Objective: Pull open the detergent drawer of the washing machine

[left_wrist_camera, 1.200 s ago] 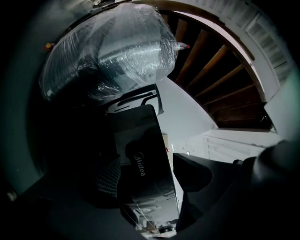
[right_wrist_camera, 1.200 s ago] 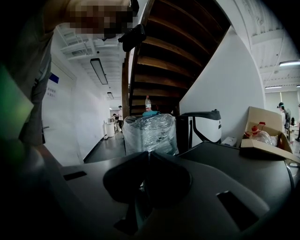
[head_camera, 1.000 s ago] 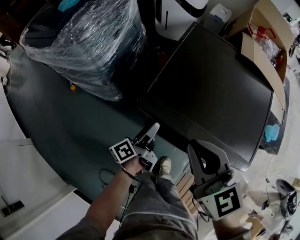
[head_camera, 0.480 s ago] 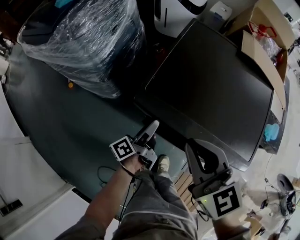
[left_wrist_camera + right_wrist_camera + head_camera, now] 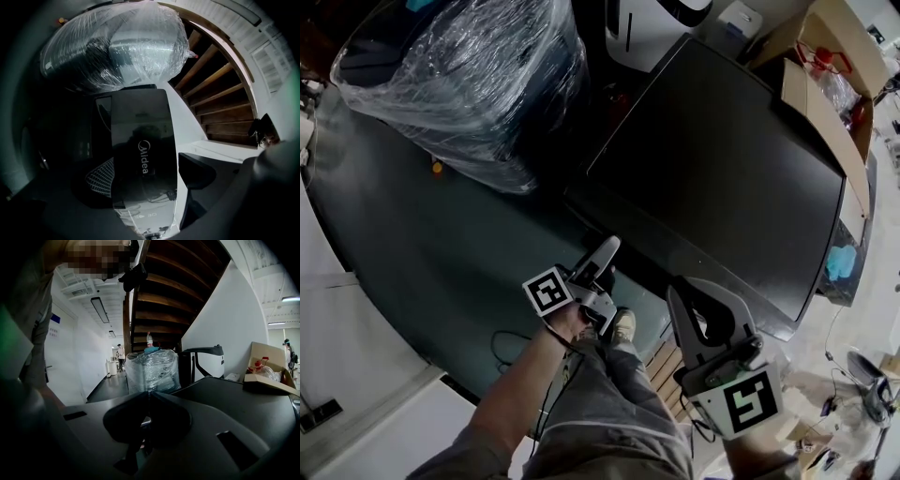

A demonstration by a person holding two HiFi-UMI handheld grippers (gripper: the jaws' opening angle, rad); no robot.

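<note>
The black-topped washing machine (image 5: 722, 169) stands on the dark green floor (image 5: 422, 244), beside a large bundle wrapped in clear plastic film (image 5: 459, 84) and an open cardboard box (image 5: 825, 84). The left gripper (image 5: 602, 262) is held level at the machine's front left corner; its jaws have just been opening and are spread wide. The glossy black detergent drawer front with the Midea logo (image 5: 140, 140) fills the gap between them, with no pad clearly pressing on it. How far the drawer is out cannot be told. The right gripper (image 5: 680, 298) hangs nearer the person, tilted slightly down, its jaws pressed together on nothing.
</note>
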